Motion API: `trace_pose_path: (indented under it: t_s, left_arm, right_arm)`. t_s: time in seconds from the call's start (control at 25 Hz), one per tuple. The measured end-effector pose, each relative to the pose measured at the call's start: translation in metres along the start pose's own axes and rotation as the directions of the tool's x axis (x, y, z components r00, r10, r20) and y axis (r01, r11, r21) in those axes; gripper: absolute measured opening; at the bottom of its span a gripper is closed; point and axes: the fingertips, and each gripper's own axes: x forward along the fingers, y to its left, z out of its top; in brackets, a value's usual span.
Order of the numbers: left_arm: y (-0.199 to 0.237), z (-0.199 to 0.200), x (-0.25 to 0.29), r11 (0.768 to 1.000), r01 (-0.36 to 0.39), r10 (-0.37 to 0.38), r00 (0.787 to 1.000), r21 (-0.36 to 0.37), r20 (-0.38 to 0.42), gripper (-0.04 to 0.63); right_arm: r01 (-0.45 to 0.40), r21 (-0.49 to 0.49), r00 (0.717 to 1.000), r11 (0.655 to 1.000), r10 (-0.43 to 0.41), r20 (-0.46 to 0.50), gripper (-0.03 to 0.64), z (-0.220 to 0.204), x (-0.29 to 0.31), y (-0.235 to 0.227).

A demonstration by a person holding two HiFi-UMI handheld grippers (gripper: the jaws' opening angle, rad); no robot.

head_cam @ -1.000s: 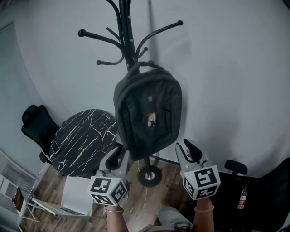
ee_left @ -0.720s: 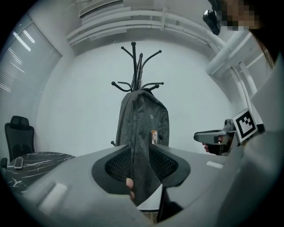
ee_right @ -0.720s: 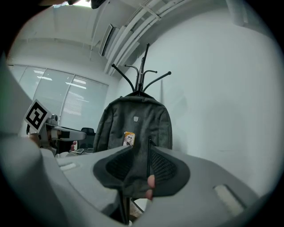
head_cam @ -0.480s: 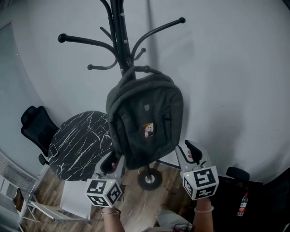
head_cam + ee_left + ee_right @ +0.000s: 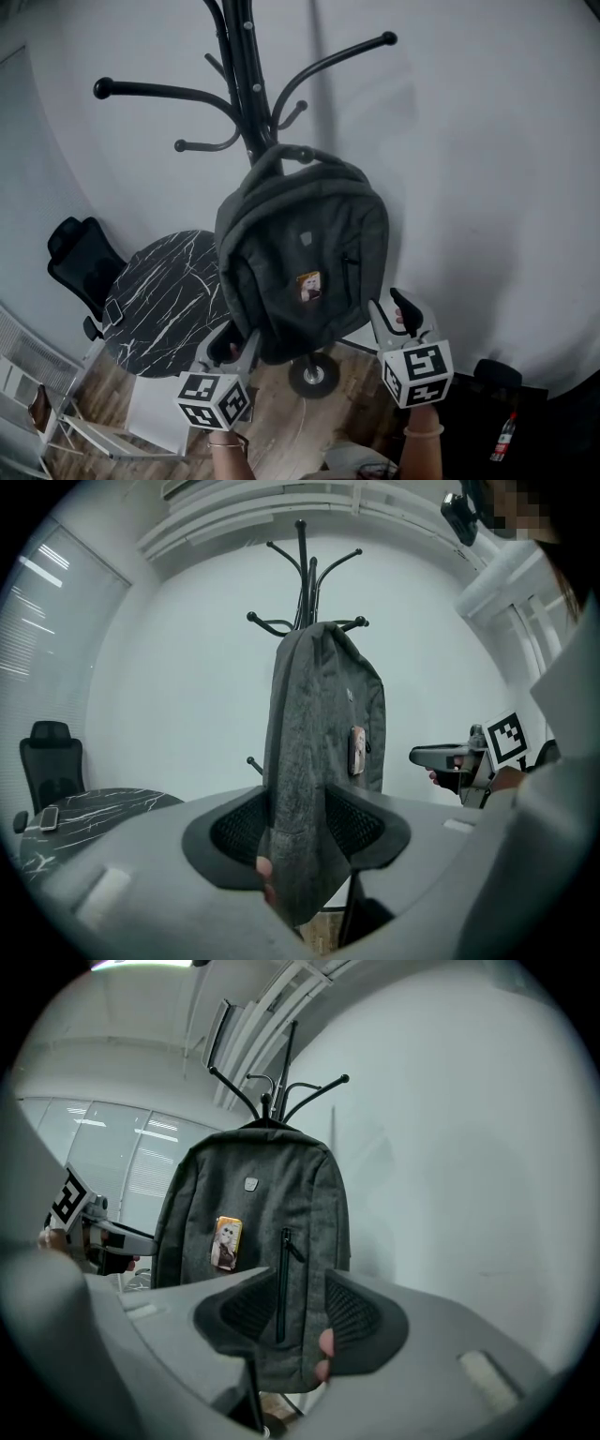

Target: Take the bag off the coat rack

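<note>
Bag (image 5: 300, 262): hangs by its top loop (image 5: 292, 153) from a low hook of the rack (image 5: 246, 84), in front of the pole and clear of the floor
Feel: soft grey fabric, seemingly part filled, so probably floppy with some weight; likely to sag and swing once it is free
Hold: the two bottom corners look right for lifting, which would slacken the loop so it can slip off the hook; the cloth should give good grip
Left gripper (image 5: 234, 339): jaws apart and just been opening; the bag's lower left edge stands between them and seems not to be pinched
Right gripper (image 5: 391, 314): jaws apart and just been opening; the bag's lower right corner stands between them, seemingly unclamped
Change: compared with a second ago both grippers are closer in at the bag's bottom corners; the bag is still on its hook
</note>
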Motion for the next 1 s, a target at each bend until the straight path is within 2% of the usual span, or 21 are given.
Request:
trace_pose_path:
  t_s: [0.52,1.0]
  left_arm:
    - [0.016,-0.01,0.022,1.0,-0.018,0.017,0.999,-0.014,-0.042,0.235]
    - [0.027,-0.013,0.037,0.999,0.022,-0.024,0.999,-0.044,-0.04,0.256]
  right_arm:
    - [-0.036,0.027,0.998,0.999,0.038,-0.052,0.21,-0.025,0.048,-0.019]
    - [-0.075,0.064,0.995,0.995,0.079,-0.065,0.284,-0.045,0.077,-0.032]
